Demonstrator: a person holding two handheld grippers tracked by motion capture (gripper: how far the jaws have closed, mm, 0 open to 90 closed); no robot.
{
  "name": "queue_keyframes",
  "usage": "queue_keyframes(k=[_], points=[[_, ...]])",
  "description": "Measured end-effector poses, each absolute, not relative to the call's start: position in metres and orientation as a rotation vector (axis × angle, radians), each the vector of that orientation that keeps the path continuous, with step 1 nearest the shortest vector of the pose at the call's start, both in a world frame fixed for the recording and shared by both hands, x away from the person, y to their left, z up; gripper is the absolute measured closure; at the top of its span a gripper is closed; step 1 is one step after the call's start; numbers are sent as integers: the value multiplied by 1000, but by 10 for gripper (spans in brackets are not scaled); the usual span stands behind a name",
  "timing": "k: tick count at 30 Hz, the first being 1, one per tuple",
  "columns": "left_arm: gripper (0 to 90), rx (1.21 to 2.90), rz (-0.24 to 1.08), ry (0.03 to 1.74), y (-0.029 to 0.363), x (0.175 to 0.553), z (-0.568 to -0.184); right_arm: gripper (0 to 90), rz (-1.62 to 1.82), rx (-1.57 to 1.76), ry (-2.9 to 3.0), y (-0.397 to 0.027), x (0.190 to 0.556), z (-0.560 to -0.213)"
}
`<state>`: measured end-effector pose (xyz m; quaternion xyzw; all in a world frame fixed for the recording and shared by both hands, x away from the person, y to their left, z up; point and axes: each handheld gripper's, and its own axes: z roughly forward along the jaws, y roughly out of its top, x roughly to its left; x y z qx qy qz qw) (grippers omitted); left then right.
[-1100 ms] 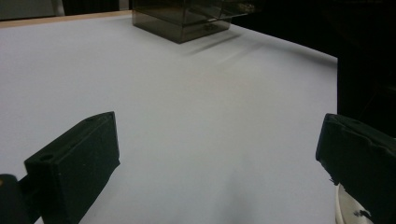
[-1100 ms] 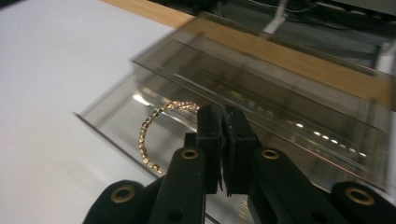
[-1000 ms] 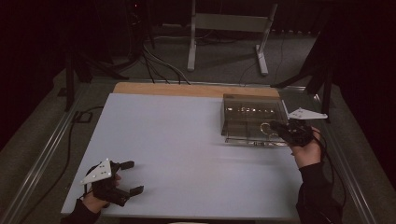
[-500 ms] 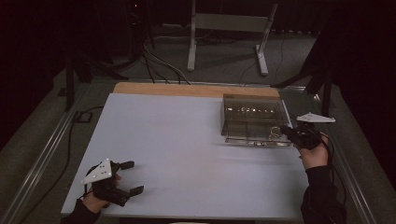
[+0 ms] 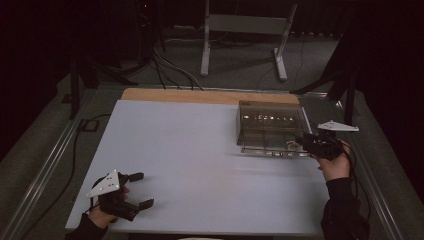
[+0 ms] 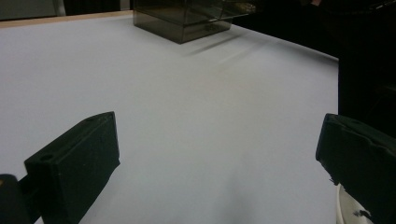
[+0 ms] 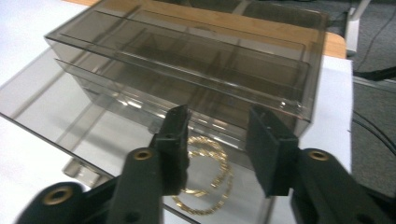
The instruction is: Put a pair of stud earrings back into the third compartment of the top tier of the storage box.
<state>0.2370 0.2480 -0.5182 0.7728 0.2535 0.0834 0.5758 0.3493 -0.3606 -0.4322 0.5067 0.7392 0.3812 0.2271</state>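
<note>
Gold chain (image 7: 205, 175) lies in the pulled-out drawer (image 7: 60, 109), my right hand-held gripper (image 7: 217, 135) just opened, empty; drawer not yet shut.

A chain (image 7: 205, 175) lies in the pulled-out drawer (image 7: 56, 100), seemingly before the box (image 7: 196, 51).
</note>
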Motion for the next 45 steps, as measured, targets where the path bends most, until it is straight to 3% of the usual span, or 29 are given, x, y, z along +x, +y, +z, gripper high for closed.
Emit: queue_keyframes(k=[11,14,19,21,34,45], points=[[5,1805,194,592,249,237,-518,265,1217,1275,2089,-313,346,-408],[5,1801,194,593,249,237,-517,145,1292,1226,2134,-299,345,-404],[5,1803,191,591,249,237,-518,119,1308,1180,2191,-279,346,-402],[5,1810,192,589,249,237,-518,0,1309,1124,2238,-264,346,-403],[5,1804,200,593,250,235,-517,0,1364,958,2353,-203,332,-414],[5,1803,206,593,251,234,-517,0,1369,909,2424,-185,312,-444]])
